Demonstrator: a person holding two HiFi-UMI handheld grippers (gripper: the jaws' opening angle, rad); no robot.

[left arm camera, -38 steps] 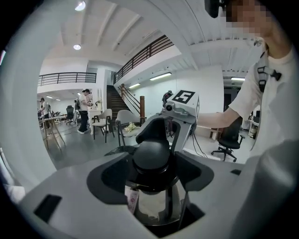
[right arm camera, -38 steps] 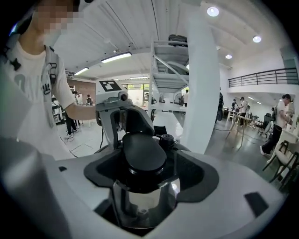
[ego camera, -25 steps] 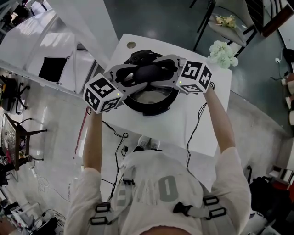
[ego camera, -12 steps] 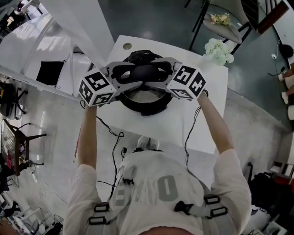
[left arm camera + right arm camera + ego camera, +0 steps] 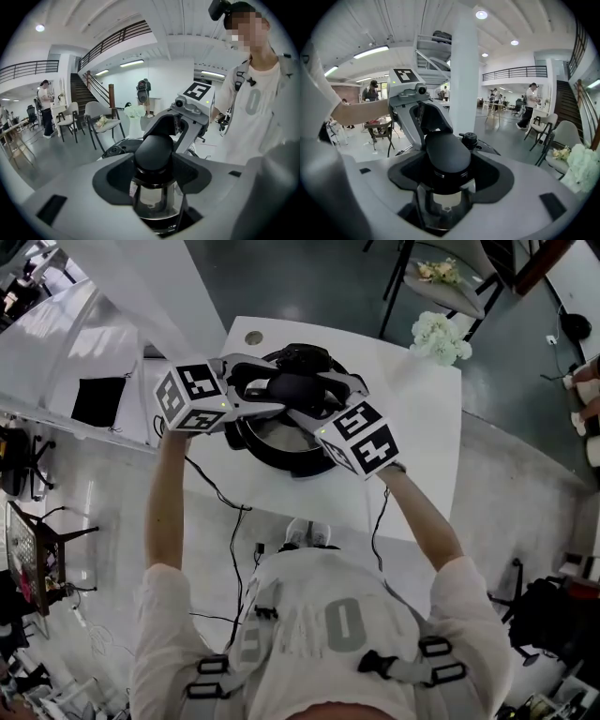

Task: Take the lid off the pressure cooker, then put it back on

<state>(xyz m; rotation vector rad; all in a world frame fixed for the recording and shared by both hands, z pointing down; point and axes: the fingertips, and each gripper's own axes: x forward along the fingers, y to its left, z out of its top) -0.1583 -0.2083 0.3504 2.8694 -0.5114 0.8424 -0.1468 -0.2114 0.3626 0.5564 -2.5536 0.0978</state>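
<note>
Where the white table (image 5: pixel 422 427) carries the pressure cooker (image 5: pixel 246 442) at its middle, the lid (image 5: pixel 281 435) appears to sit on the pot, with its rim level with the dark ring of the body. Whether it is locked or already turned free cannot be told. On top of it is the black handle (image 5: pixel 295 383), an oval whose long axis runs from one gripper toward the other, so each tool takes 1 end.

From the person's left, the left gripper (image 5: pixel 270 390) reaches in with both jaws closed partway round the handle (image 5: pixel 154 152), the knob seated in the notches of the pads. The right gripper (image 5: pixel 319 397) comes from the near right at a slant and clamps the opposite end (image 5: pixel 446 157) the same way. The 2 tools face each other across the knob, each showing in the other's view. Neither hand is plainly nearer.

A small black valve (image 5: pixel 468 138) stands just beyond the handle. White flowers (image 5: pixel 439 334) stand on the table's far right corner, well apart.

With the grip opposed like this, the lid most likely has to be twisted about the knob's centre.
</note>
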